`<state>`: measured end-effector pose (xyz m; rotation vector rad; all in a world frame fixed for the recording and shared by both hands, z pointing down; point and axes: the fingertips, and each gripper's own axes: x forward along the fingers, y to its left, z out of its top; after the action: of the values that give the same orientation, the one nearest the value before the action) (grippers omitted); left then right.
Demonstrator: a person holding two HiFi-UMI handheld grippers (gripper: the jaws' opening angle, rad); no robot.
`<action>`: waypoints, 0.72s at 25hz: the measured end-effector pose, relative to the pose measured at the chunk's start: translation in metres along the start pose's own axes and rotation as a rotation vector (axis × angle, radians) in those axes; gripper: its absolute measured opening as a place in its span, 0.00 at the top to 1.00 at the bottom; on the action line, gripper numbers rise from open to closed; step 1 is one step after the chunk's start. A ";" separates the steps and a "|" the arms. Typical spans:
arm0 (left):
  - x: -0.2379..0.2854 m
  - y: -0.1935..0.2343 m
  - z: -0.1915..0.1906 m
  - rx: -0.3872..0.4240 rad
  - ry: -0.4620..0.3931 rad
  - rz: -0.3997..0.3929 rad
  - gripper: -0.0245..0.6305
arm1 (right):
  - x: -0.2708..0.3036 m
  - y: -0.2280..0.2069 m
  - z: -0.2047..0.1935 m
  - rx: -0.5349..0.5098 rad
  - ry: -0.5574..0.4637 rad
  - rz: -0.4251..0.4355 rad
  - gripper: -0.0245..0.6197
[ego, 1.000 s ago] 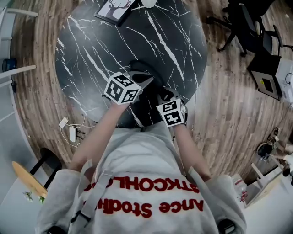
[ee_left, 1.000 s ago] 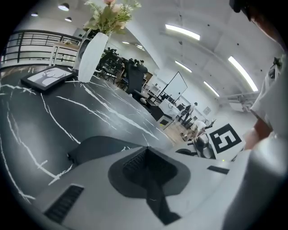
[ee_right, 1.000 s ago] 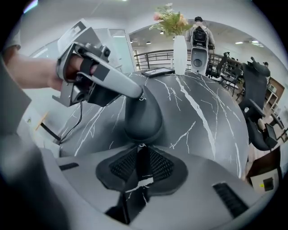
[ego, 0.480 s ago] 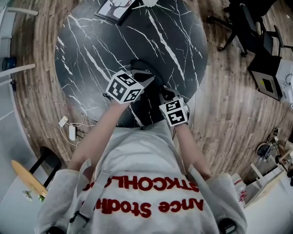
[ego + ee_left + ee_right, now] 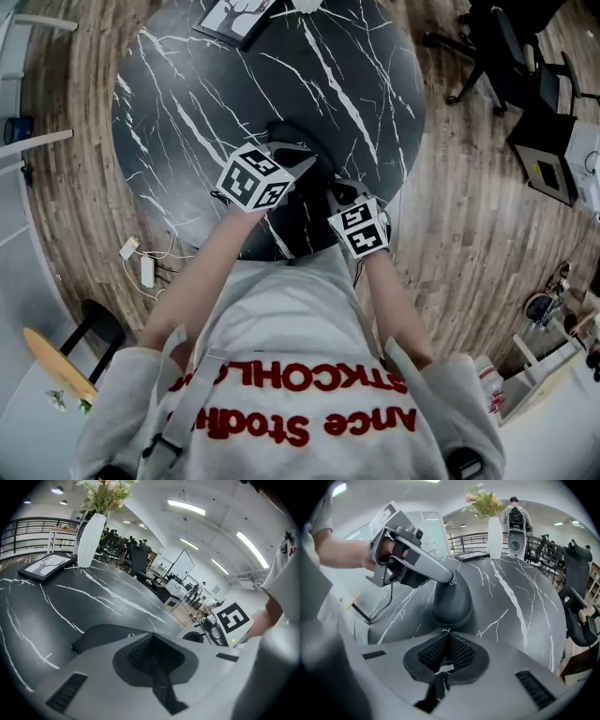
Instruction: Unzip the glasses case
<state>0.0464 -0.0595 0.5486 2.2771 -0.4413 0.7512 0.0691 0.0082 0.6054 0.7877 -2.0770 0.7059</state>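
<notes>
The right tongs (image 5: pixel 446 633) are closed. At their very tip there is a small light metal piece, which seems to be the zipper pull (image 5: pixel 446 629) of the glasses case (image 5: pixel 451 604), so I judge they are pinching it. The left tongs (image 5: pixel 152 638) are also closed with nothing between them. In the right gripper view their tip rests on the top of the case, at its far end, as if to hold it down.

The case is a dark grey oval box. It lies flat on the black marble tabletop (image 5: pixel 520 602), near the edge next to the person and between the two grippers. No open gap is visible along its seam, so the zipper looks not yet opened, or only a little.

The step in hand is therefore the grip on the pull, with the case pinned. The next move calls for drawing the pull around the curved edge of the case, following the seam, while the left tongs press firmly enough that the case does not slide or turn. Farther back stand a white vase (image 5: pixel 494 531) and a picture frame (image 5: pixel 44 566).
</notes>
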 end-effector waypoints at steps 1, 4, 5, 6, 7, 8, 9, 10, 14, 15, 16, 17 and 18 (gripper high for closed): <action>0.000 0.000 0.000 0.011 0.009 0.006 0.95 | -0.001 -0.001 -0.001 -0.023 0.017 -0.011 0.94; 0.001 -0.002 -0.001 0.059 0.051 0.026 0.95 | -0.004 -0.010 0.000 -0.086 0.068 -0.048 0.94; 0.002 -0.002 -0.002 0.070 0.064 0.030 0.95 | -0.005 -0.015 0.001 -0.104 0.080 -0.059 0.94; 0.002 -0.002 -0.002 0.076 0.074 0.032 0.95 | -0.005 -0.020 0.003 -0.120 0.088 -0.067 0.94; 0.002 -0.002 -0.002 0.077 0.079 0.032 0.95 | -0.004 -0.026 0.006 -0.138 0.095 -0.073 0.94; 0.002 -0.002 -0.002 0.076 0.081 0.032 0.95 | -0.002 -0.033 0.010 -0.164 0.105 -0.076 0.94; 0.002 -0.002 -0.002 0.075 0.082 0.032 0.95 | 0.001 -0.038 0.013 -0.205 0.122 -0.079 0.94; 0.003 -0.001 -0.002 0.075 0.083 0.032 0.95 | 0.004 -0.043 0.016 -0.259 0.142 -0.081 0.94; 0.002 -0.002 -0.003 0.064 0.099 0.027 0.95 | 0.005 -0.043 0.020 -0.407 0.177 -0.040 0.94; 0.000 -0.003 -0.004 0.052 0.098 0.025 0.95 | 0.002 -0.039 0.020 -0.408 0.170 -0.018 0.94; -0.003 -0.004 -0.006 0.035 0.092 0.026 0.95 | -0.001 -0.033 0.019 -0.404 0.164 0.006 0.94; -0.006 -0.004 -0.008 0.014 0.081 0.033 0.95 | -0.003 -0.025 0.018 -0.404 0.162 0.031 0.94; -0.009 -0.004 -0.010 -0.006 0.069 0.045 0.95 | -0.003 -0.014 0.015 -0.411 0.163 0.061 0.94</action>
<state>0.0372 -0.0486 0.5466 2.2350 -0.4638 0.8471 0.0737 -0.0100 0.5975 0.4231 -2.0092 0.3408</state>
